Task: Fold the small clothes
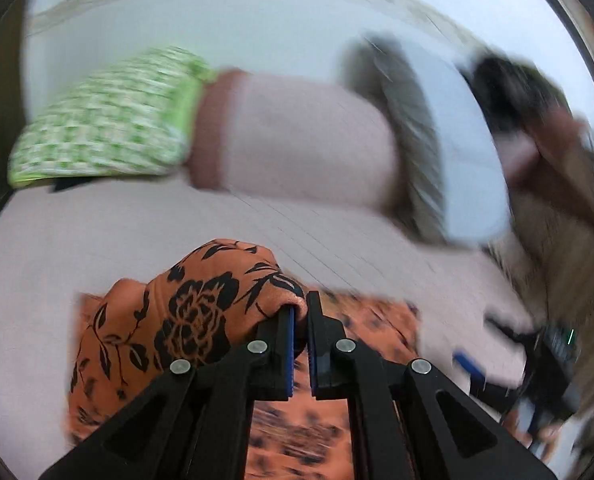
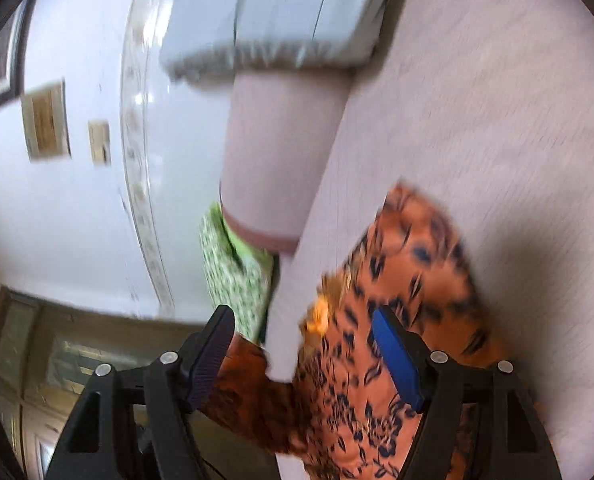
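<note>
My left gripper (image 1: 301, 344) pinches the orange floral garment (image 1: 185, 320); my right gripper (image 2: 301, 364) gapes, so 1-sided tension may skew the fold.

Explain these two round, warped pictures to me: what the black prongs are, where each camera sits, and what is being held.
Each picture comes from a fisheye camera mounted on a hand-held gripper, looking along its two black fingers. In the left view, the left gripper is shut on a bunch of the orange floral cloth, lifted above the pink bed. In the right view, the right gripper is open, with the same cloth lying between its fingers. Behind lie a green patterned cloth, a pink pillow and a pale blue pillow.
</note>
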A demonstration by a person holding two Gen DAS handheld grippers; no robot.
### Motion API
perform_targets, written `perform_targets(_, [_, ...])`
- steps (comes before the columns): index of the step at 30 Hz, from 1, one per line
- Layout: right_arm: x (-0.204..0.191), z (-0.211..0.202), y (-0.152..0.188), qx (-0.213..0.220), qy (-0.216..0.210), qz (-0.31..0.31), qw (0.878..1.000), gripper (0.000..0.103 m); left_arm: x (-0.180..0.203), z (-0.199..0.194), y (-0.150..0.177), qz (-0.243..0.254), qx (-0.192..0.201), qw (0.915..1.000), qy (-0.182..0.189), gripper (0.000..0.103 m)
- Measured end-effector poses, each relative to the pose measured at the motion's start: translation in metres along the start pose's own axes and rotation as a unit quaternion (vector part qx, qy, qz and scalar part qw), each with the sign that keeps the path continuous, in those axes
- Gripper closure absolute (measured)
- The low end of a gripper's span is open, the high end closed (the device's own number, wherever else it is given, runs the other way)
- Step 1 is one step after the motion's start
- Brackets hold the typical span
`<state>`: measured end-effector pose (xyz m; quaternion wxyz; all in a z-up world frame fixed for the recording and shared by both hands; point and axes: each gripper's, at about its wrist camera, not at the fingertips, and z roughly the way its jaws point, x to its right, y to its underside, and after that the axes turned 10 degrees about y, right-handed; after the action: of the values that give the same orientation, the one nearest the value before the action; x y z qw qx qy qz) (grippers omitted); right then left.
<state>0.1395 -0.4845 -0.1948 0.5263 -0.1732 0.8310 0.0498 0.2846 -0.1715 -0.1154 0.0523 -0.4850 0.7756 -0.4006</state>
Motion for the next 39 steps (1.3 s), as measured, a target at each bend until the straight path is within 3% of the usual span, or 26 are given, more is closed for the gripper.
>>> perform_targets(1, [0.004,-0.008,-0.008,0.009,-0.003,0.007,1.0,0.028,0.019,0.017,0.012,0.013,-0.026,0.9996,0.001,0.097])
perform_targets(3, [0.012,-0.025,-0.022,0.022,-0.015,0.025,0.999,0.028,0.044,0.047,0.038,0.039,-0.075,0.9962,-0.017,0.069])
perform_targets(5, [0.017,-0.034,-0.03,0.027,-0.023,0.037,0.999,0.026,0.054,0.066,0.066,0.053,-0.106,0.9926,-0.027,0.057])
perform_targets(8, [0.02,-0.04,-0.038,0.025,-0.023,0.037,0.999,0.025,0.043,0.074,0.098,0.045,-0.145,0.9882,-0.019,0.055])
perform_targets(11, [0.01,-0.031,-0.032,0.013,-0.007,0.01,1.0,0.025,0.007,0.051,0.102,0.001,-0.105,0.994,-0.03,0.054])
perform_targets(14, [-0.007,-0.016,-0.019,-0.003,0.022,-0.045,0.999,0.025,-0.032,0.008,0.099,-0.051,-0.025,0.9982,-0.019,0.04])
perform_targets(17, [-0.029,-0.003,0.002,-0.012,0.054,-0.121,0.991,0.025,-0.073,-0.026,0.095,-0.072,0.05,0.9939,-0.066,0.038])
perform_targets(18, [-0.04,0.005,0.014,-0.02,0.063,-0.156,0.986,0.025,-0.084,-0.029,0.094,-0.085,0.058,0.9922,-0.071,0.037])
perform_targets(21, [-0.065,0.022,0.049,-0.037,0.077,-0.245,0.966,0.025,-0.135,-0.021,0.097,-0.16,0.039,0.9816,-0.096,0.033])
perform_targets(24, [-0.077,0.043,0.08,-0.12,0.019,-0.267,0.956,0.025,-0.176,0.0,0.107,-0.224,-0.01,0.9637,-0.145,0.035])
perform_targets(25, [-0.078,0.049,0.091,-0.143,0.0,-0.261,0.955,0.025,-0.187,0.001,0.108,-0.241,-0.012,0.9593,-0.147,0.035])
perform_targets(29, [-0.074,0.092,0.149,-0.238,-0.03,-0.244,0.94,0.025,-0.193,0.0,0.107,-0.238,-0.007,0.9552,-0.175,0.034])
perform_targets(31, [-0.07,0.115,0.175,-0.267,-0.014,-0.246,0.931,0.025,-0.193,0.002,0.112,-0.223,-0.014,0.9569,-0.185,0.034])
perform_targets(34, [-0.053,0.144,0.187,-0.255,0.035,-0.236,0.937,0.025,-0.193,0.009,0.114,-0.208,-0.022,0.9596,-0.188,0.034])
perform_targets(36, [-0.042,0.147,0.174,-0.205,0.08,-0.228,0.949,0.025,-0.193,0.016,0.114,-0.191,-0.03,0.9629,-0.188,0.034])
perform_targets(38, [-0.031,0.132,0.149,-0.159,0.075,-0.189,0.966,0.026,-0.193,0.017,0.116,-0.178,-0.033,0.9653,-0.189,0.034])
perform_targets(39, [-0.027,0.113,0.131,-0.115,0.061,-0.161,0.978,0.026,-0.194,0.016,0.113,-0.177,-0.035,0.9656,-0.187,0.034])
